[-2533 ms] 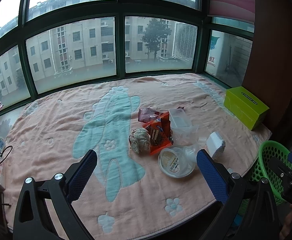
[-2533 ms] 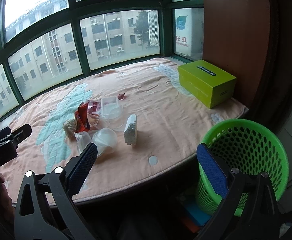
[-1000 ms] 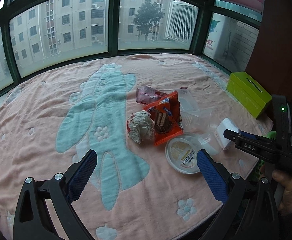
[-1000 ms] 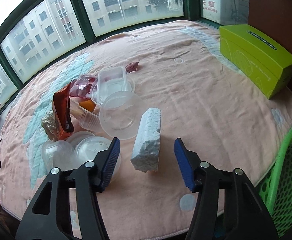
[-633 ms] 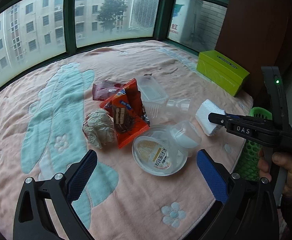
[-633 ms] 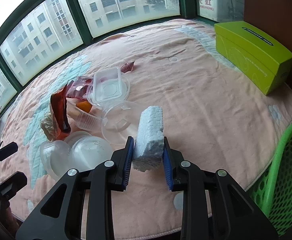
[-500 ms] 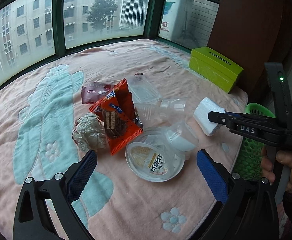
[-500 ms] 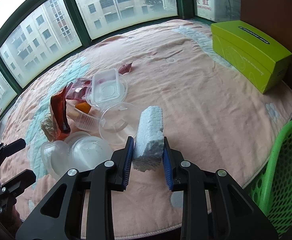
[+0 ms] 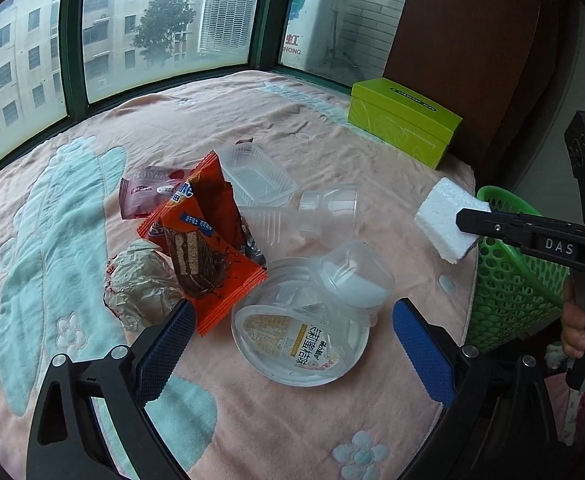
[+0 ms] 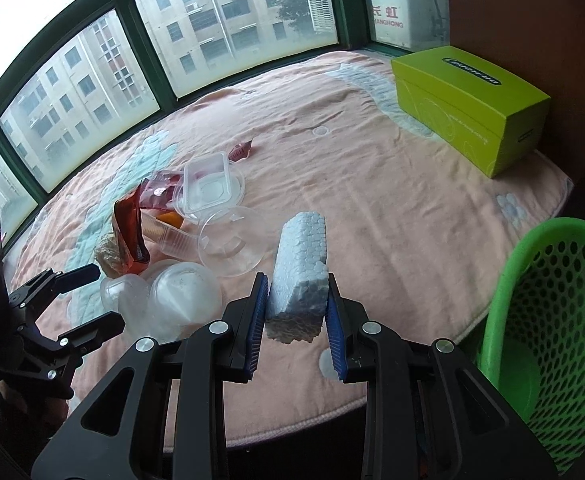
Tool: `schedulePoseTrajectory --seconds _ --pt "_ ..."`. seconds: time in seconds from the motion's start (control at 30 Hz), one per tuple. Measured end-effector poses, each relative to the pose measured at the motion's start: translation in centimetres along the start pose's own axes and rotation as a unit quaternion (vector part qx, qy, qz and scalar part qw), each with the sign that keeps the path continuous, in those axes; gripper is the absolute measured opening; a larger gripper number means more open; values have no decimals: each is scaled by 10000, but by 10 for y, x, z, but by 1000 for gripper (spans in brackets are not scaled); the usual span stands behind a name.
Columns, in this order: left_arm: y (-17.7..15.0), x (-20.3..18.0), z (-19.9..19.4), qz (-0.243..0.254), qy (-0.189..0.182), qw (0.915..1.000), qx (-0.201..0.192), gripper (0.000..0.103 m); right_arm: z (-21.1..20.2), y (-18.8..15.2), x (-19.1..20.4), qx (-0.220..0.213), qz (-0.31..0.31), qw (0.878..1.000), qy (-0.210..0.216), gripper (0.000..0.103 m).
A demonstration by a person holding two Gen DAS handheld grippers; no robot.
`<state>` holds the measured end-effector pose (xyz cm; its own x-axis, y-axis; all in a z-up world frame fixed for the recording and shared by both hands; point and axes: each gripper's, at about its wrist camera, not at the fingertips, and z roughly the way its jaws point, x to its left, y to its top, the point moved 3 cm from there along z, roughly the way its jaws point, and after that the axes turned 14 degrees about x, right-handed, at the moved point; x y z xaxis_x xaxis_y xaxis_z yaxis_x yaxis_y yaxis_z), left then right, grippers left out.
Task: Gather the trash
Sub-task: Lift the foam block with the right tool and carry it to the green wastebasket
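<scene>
My right gripper (image 10: 294, 312) is shut on a white foam block (image 10: 300, 276), held just above the pink blanket near its front edge; the foam block (image 9: 444, 220) also shows in the left wrist view, beside the green basket (image 9: 508, 272). The green mesh basket (image 10: 548, 312) stands off the bed's edge, right of that gripper. My left gripper (image 9: 292, 336) is open over a trash pile: a clear round lid with a label (image 9: 292, 340), a clear cup (image 9: 356, 276), an orange snack wrapper (image 9: 204, 248), crumpled foil (image 9: 140, 284), a clear tray (image 9: 256, 176).
A lime-green tissue box (image 10: 472, 104) sits at the blanket's far right against a brown wall. Windows curve round the back of the platform. A dark red wrapper (image 9: 148, 192) lies behind the orange one. A person's hand (image 9: 580, 320) holds the right gripper's handle.
My right gripper closed on the foam block and lifted it a little toward the basket. My left gripper dropped and rolled closer over the clear lid and wrappers.
</scene>
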<state>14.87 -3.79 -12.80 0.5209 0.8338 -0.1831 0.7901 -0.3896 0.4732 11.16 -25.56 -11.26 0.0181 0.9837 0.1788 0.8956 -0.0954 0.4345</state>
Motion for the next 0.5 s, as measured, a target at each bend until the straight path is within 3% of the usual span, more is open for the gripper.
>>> schedulePoseTrajectory --seconds 0.17,0.3,0.5 --pt "1 -1 3 70 -326 9994 -34 95 -7 -7 -8 -19 113 9999 -84 28" --pt "1 -4 7 142 -447 9989 8 85 -13 -12 -15 -52 209 9997 -127 28" --pt "0 -3 11 139 -479 9987 37 84 -19 -17 -23 -75 317 9993 -182 28"
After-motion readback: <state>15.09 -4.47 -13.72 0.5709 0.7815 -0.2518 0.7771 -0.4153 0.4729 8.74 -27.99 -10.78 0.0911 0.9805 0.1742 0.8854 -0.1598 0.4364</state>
